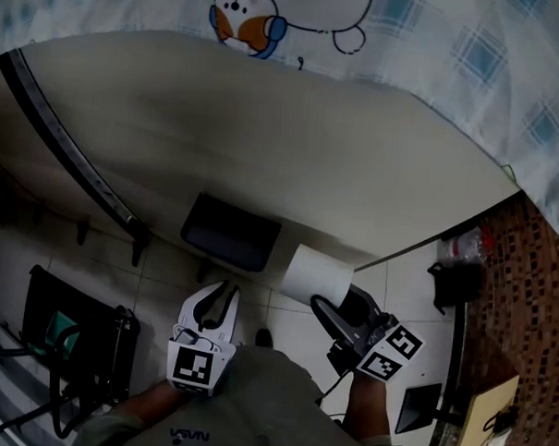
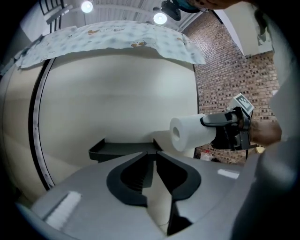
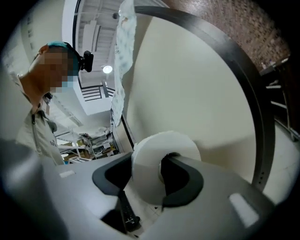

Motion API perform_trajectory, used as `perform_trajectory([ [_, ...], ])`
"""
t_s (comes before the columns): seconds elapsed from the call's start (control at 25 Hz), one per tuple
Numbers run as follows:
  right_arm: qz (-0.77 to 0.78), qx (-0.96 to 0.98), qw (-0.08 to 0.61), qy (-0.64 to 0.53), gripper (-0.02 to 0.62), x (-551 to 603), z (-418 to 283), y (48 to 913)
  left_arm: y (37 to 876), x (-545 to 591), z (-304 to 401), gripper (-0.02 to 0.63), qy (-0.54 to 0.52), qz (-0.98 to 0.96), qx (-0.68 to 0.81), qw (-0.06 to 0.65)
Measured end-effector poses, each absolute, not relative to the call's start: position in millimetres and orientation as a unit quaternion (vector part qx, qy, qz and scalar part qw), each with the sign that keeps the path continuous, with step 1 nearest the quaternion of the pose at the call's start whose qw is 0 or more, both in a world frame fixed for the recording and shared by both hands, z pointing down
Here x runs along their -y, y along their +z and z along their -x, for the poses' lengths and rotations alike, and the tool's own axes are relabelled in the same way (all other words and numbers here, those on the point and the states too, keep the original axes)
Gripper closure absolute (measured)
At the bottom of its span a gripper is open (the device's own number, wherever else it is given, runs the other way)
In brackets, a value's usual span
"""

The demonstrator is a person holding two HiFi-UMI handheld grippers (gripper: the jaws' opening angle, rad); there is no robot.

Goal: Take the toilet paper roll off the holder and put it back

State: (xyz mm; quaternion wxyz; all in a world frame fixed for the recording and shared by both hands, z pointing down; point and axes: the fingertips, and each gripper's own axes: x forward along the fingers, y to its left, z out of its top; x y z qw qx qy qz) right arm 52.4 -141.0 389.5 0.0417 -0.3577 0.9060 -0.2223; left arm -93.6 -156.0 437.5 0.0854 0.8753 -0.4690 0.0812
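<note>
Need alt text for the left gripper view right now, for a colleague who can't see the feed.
The right hand-held gripper holds a white roll in the air, to the right of a dark holder on a cream wall. In the foreground the left hand-held gripper has its jaws narrowly apart, with nothing between them.

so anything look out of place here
Only the toilet paper roll: it is off the dark holder on the wall, held in the air beside it by the right gripper. Nothing looks spilled or damaged.
</note>
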Motion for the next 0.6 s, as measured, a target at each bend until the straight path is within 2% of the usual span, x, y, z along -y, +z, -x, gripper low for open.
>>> perform_trajectory([
  [0.28,0.333,-0.894,0.065,-0.291,0.417,136,-79,431,445,150,65,0.555,0.101,-0.859,0.495,0.084],
  [0.6,0.296,-0.902,0.062,-0.309,0.417,134,-84,456,460,137,56,0.598,0.099,-0.836,0.534,0.080],
])
